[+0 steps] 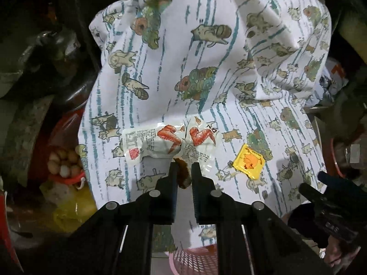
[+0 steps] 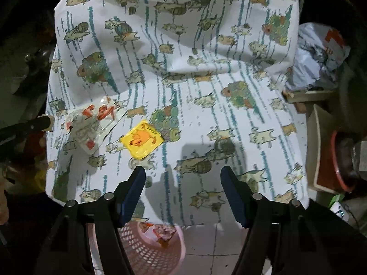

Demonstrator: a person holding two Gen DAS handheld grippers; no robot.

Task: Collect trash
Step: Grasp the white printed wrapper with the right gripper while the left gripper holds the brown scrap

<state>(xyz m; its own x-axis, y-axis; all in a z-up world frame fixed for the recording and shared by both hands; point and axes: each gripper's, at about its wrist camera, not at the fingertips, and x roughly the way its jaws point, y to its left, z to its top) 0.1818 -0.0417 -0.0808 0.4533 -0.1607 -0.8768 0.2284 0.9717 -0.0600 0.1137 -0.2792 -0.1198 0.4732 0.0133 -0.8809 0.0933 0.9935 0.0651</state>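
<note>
My left gripper (image 1: 184, 166) is shut on a small brown scrap of trash (image 1: 183, 175), held just above the patterned cloth (image 1: 206, 87). Just beyond it lies a white chicken-wing wrapper (image 1: 165, 143), also in the right wrist view (image 2: 91, 126). A yellow packet (image 1: 248, 161) lies to the right on the cloth, also in the right wrist view (image 2: 142, 138). My right gripper (image 2: 183, 171) is open and empty above the cloth, the yellow packet just ahead of its left finger. A pink mesh basket (image 2: 149, 247) with trash inside stands on the floor below the cloth's front edge.
The pink basket's rim also shows in the left wrist view (image 1: 195, 261). Eggs in a red bag (image 1: 63, 162) and yellow bags sit at the left. A crumpled white bag (image 2: 321, 52), wooden boards and a red tub (image 2: 344, 160) crowd the right.
</note>
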